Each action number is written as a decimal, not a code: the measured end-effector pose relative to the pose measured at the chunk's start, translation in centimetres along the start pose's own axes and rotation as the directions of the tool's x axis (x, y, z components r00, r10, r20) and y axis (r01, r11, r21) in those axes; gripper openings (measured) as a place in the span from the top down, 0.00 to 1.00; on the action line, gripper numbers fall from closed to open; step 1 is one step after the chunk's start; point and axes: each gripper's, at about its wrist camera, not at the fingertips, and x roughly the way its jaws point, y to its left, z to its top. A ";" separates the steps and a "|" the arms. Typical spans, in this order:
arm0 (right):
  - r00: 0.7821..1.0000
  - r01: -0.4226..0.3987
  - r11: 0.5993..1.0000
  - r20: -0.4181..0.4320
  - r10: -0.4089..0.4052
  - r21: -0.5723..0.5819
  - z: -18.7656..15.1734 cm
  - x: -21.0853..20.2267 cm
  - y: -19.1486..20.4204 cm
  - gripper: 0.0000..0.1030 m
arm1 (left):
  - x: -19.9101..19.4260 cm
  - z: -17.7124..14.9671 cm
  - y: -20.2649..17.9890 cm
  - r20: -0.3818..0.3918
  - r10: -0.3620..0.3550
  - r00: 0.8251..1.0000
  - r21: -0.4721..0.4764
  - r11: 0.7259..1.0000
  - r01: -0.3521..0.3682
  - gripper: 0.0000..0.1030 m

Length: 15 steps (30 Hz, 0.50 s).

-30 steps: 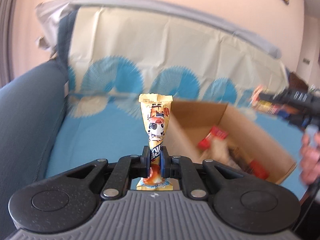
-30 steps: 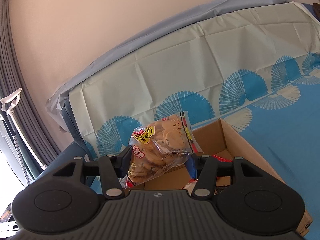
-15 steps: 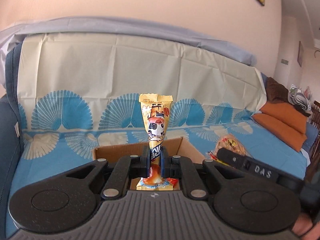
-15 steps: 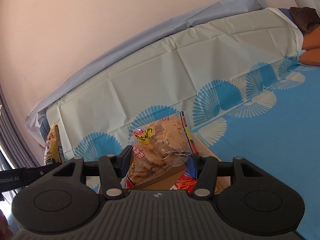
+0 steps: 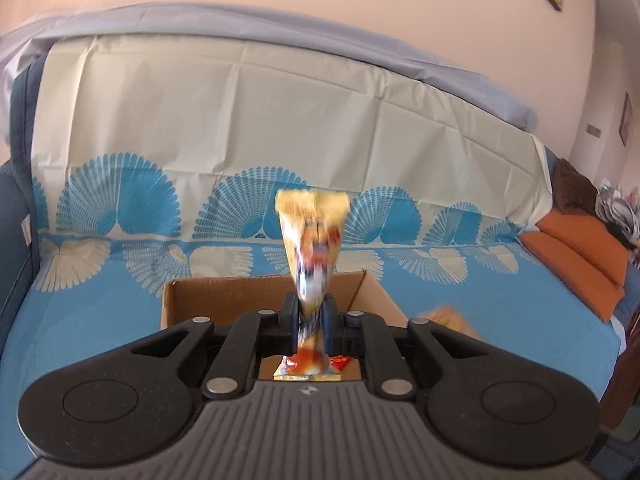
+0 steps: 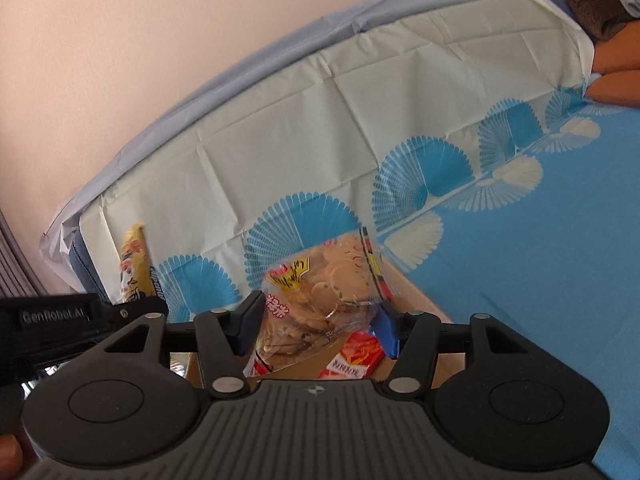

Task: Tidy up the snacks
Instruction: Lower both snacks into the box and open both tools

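Note:
Between the fingers of my left gripper [image 5: 312, 320] stands a tall yellow snack packet [image 5: 312, 232], smeared with motion. The jaws are opening and the packet slips between them. It hangs over an open cardboard box [image 5: 224, 296] on the blue sofa cover. My right gripper [image 6: 318, 324] straddles a clear bag of round crackers [image 6: 328, 280], also blurred. Its jaws are opening and the pads stand just off the bag. The bag hangs above the box [image 6: 412, 300], where red snack packs [image 6: 356, 356] lie. The yellow packet [image 6: 134, 268] shows at the left of the right wrist view.
The sofa back carries a cream cover with blue fans [image 5: 240, 120]. Orange cushions [image 5: 576, 256] lie at the right end, and a dark armrest [image 5: 12, 208] bounds the left. A thumb [image 6: 8, 456] shows at the lower left of the right wrist view.
The left gripper swung over the box, which now sits centred below it. Both pairs of jaws have widened, and both the packet and the cracker bag have gone blurred.

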 end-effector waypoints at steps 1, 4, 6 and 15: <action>1.000 0.005 1.000 -0.002 -0.005 -0.002 -0.1 0.1 0.1 0.31 | 0.0 0.0 0.3 -0.004 0.000 1.000 -0.006 1.000 0.000 0.75; 1.000 0.008 1.000 0.003 -0.008 -0.019 0.0 0.0 0.3 0.26 | -0.9 -0.2 0.7 0.011 0.005 1.000 0.000 1.000 -0.005 0.67; 1.000 0.010 1.000 0.003 -0.010 -0.025 0.0 0.1 0.4 0.25 | -1.8 -0.7 1.2 0.021 0.003 1.000 -0.003 1.000 -0.003 0.62; 1.000 0.018 0.997 0.013 -0.017 -0.075 -0.6 -0.7 1.3 0.16 | -7.7 -5.6 4.1 0.037 0.024 0.999 -0.091 0.996 -0.021 0.25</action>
